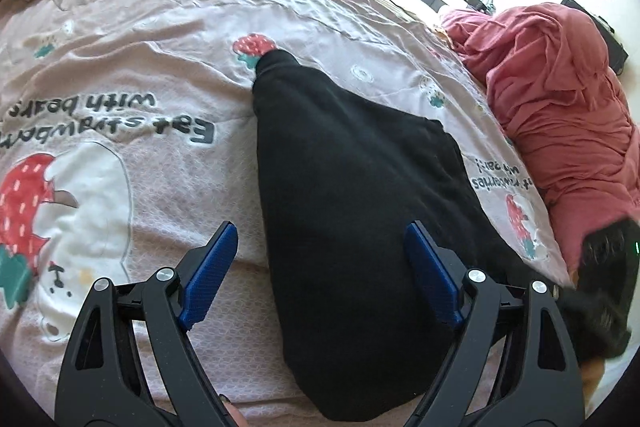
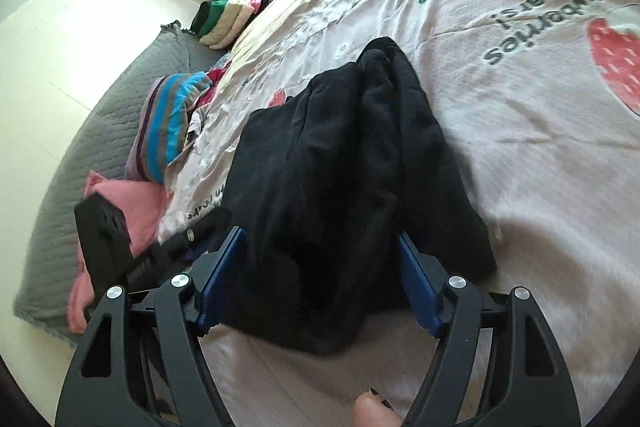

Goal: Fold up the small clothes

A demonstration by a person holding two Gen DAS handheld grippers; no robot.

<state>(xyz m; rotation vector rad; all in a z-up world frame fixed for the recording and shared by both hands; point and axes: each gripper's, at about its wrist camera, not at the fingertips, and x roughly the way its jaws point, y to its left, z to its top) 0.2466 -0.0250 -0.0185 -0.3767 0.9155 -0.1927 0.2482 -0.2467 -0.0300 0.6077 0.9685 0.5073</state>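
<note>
A black garment (image 1: 352,211) lies on a pink bedspread (image 1: 160,155) printed with strawberries and bears. In the left wrist view it stretches from near my fingers to a narrow far end. My left gripper (image 1: 320,239) is open, its blue pads either side of the cloth's near part, just above it. In the right wrist view the same black garment (image 2: 340,163) is bunched with folds. My right gripper (image 2: 320,243) is open, its jaws straddling the near edge of the cloth. The other gripper (image 2: 108,239) shows at the left.
A crumpled red garment (image 1: 560,115) lies at the bed's right side. A striped blue cloth (image 2: 172,119) and pink cloth (image 2: 132,203) lie left of the bedspread on a grey quilt (image 2: 72,163). Folded clothes (image 2: 236,11) are stacked far back.
</note>
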